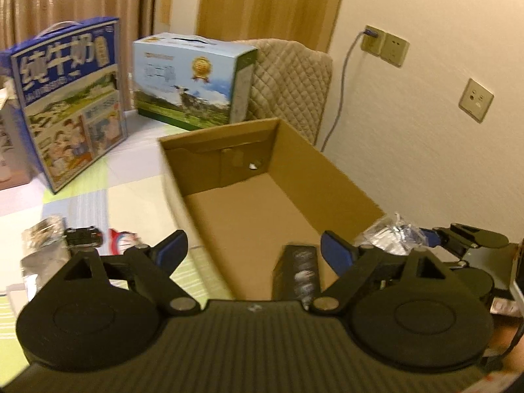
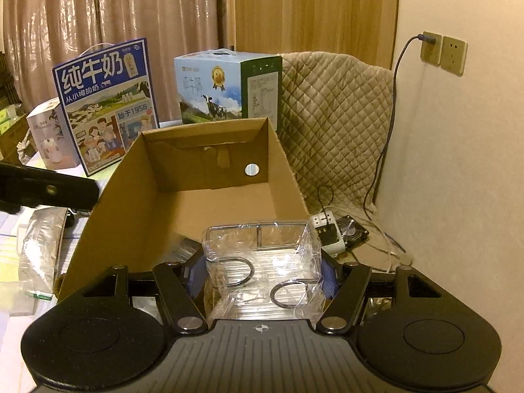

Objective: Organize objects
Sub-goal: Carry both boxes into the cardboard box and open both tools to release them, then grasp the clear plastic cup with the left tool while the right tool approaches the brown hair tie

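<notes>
The big open cardboard box fills the middle of the bed, its floor mostly bare, and it looks to be where the loose things are being gathered; behind it, at about eleven o'clock, stands the tall blue milk carton, and at twelve o'clock the paler milk case with the cow, with a quilted cover draped at one o'clock against the wall. Seen from the left tongs, a small dark box stands at the box's near end, just in front of the blue pads. The left gripper is spread wide with nothing between its fingers, so I judge it has let that dark box go there. The right gripper is clenched on a clear plastic packet with two dark rings showing inside, held over the near edge of the cardboard box. So the step in hand, as I read it, is carrying this packet in. The next move calls for easing it forward past the near wall, lowering it onto the bare floor beside the dark box, then loosening the pads. At nine o'clock, outside the box, a silvery foil bag lies on the bedspread, seemingly waiting its turn
</notes>
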Demonstrator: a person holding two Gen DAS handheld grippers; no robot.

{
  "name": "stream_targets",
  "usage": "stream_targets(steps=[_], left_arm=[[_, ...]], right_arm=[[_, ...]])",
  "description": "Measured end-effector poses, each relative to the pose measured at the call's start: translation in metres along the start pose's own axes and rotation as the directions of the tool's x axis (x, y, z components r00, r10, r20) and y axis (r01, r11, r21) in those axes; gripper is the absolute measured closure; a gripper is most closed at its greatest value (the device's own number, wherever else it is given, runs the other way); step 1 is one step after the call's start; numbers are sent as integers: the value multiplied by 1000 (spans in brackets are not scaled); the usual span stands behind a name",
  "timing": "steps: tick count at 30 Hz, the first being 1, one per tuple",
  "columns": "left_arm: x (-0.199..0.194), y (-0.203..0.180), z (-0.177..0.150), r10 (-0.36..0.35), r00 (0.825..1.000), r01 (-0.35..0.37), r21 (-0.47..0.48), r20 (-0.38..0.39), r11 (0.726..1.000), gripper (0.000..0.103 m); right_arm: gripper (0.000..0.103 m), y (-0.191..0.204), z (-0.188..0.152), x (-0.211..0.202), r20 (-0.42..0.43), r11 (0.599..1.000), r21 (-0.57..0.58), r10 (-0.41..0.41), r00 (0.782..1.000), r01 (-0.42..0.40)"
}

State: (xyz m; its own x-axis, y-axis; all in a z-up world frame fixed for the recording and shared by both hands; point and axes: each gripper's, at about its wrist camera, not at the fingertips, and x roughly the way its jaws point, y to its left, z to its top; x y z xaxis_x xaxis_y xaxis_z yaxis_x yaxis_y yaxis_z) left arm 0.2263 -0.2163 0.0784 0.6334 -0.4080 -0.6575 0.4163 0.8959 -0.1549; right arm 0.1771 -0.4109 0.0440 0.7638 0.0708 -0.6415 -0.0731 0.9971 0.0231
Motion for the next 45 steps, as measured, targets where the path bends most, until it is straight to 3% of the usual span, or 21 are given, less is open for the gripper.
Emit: stream_targets(steps=[6, 9, 18, 30, 35, 45], left_arm=[[-22, 29, -11, 50, 999, -50, -42, 16, 998, 18], [-30, 41, -20, 70, 997, -69, -55, 13, 996, 18], [-71, 82, -52, 147, 989, -143, -118, 19, 983, 18], [-132, 156, -116, 312, 950, -311, -205, -30, 928, 14], [-138, 174, -142, 327, 943, -332, -216, -59, 918, 14], [-111, 194, -175, 282, 953, -301, -231, -115, 925, 14]], right_arm=[[39, 5, 6, 5, 22, 999, 38, 31, 999, -32], [28, 4, 8, 4, 50, 995, 76, 57, 997, -61], [27, 14, 17, -30, 107, 994, 87, 49, 993, -59], [27, 94, 11, -80, 160, 977, 47, 200, 967, -210], [27, 137, -1, -76, 140, 967, 3, 253, 957, -256], [27, 196, -36, -25, 37, 953, -42, 300, 953, -299]])
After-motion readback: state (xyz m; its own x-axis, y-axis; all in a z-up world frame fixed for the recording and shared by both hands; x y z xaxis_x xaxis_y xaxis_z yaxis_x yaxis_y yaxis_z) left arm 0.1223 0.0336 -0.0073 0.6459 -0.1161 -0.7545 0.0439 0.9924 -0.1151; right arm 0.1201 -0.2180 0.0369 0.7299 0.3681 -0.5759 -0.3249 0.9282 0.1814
